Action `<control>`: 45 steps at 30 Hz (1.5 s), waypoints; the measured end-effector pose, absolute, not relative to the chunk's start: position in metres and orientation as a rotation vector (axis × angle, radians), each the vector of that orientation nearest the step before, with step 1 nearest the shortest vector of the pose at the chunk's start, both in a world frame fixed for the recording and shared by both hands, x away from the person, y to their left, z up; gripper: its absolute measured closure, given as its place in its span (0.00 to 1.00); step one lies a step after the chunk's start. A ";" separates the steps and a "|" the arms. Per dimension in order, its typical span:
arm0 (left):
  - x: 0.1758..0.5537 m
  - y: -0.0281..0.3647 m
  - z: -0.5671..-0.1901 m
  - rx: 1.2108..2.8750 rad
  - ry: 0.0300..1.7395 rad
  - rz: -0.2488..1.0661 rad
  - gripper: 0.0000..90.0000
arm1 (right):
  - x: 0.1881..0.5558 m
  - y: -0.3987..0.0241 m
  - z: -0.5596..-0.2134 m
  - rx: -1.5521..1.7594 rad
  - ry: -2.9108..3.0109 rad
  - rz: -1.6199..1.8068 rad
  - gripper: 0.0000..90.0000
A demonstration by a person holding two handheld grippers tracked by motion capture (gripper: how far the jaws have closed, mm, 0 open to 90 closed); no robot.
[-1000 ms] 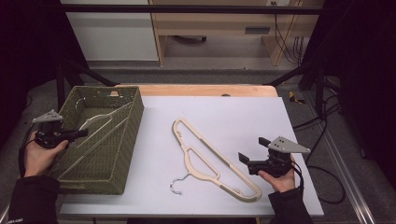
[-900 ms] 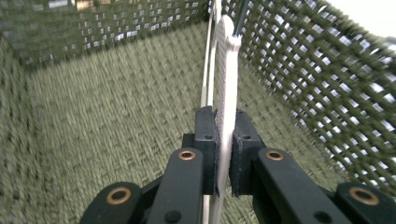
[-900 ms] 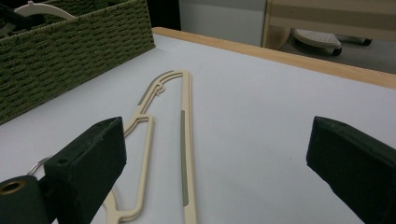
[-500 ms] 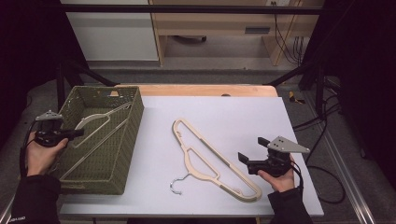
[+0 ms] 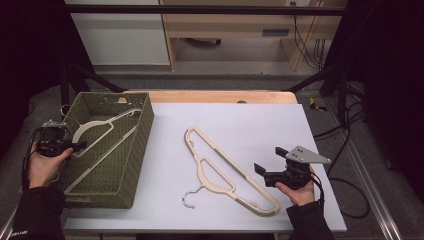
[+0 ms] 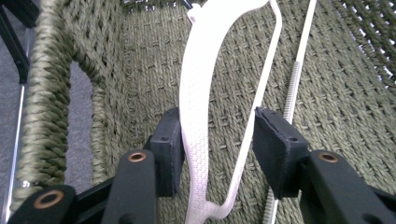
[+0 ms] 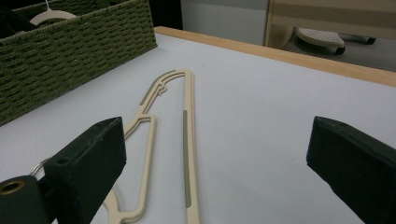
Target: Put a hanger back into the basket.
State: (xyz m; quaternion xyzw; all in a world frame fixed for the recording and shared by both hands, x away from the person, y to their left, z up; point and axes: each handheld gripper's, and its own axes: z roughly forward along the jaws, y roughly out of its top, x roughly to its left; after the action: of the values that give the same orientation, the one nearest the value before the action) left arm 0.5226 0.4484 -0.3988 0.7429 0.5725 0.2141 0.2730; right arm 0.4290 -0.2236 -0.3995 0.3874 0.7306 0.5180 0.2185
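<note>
**Left jaws spreading off white hanger in woven basket**

Left gripper [image 5: 76, 146] at near-left rim of basket [image 5: 137, 150], held in left hand [image 5: 44, 165]; jaws just been opening, now parted; white hanger [image 6: 196, 121] between them, lying against left pad, clear gap to right pad [image 6: 273, 144], so no pinch; pads black, blocky, rubbery, brass-coloured rivets on black arms.

White hanger inside basket, leaning from the floor up toward the far rim; flat curved shoulder with fine dotted grip texture, thin smooth lower bar, a ribbed strip along the rod beside it; metal hook at far-left corner of basket.

Basket: olive green, rectangular, tightly woven cord, thick braided rim, cut-out handle gap in wall seen in left gripper view; sits on left part of table [image 5: 240, 125].

Second hanger [image 5: 225, 172] flat on table centre, diagonal, well apart from basket; cream plastic, slim, grey-green non-slip strips inlaid on arms, notched shoulder, small silver wire hook toward near edge.

Right gripper [image 5: 267, 161] in right hand [image 5: 300, 192] near right-front of table, jaws spread wide, nothing between; pointed at cream hanger's near end, just beside, not touching; grey three-cornered plate on top.

Table: smooth matte pale grey-white top, light wood strip along far edge.
</note>
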 end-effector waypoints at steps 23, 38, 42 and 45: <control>0.510 0.449 -0.389 1.985 1.549 0.586 0.43 | 0.428 -0.223 -0.399 1.068 2.019 1.438 0.06; 0.482 0.418 -0.352 1.818 1.277 0.648 0.28 | 0.424 -0.225 -0.395 1.065 1.996 1.456 0.06; 0.472 0.396 -0.343 1.786 1.182 0.678 0.17 | 0.423 -0.226 -0.394 1.056 1.994 1.463 0.06; 0.465 0.378 -0.338 1.771 1.114 0.667 0.13 | 0.422 -0.226 -0.393 1.053 1.990 1.469 0.06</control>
State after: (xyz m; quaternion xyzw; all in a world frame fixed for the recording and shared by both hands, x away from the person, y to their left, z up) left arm 0.4654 0.3777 -0.3384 0.7179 0.4517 0.2705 0.4554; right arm 0.4225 -0.2256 -0.3932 0.3818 0.7213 0.5325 0.2245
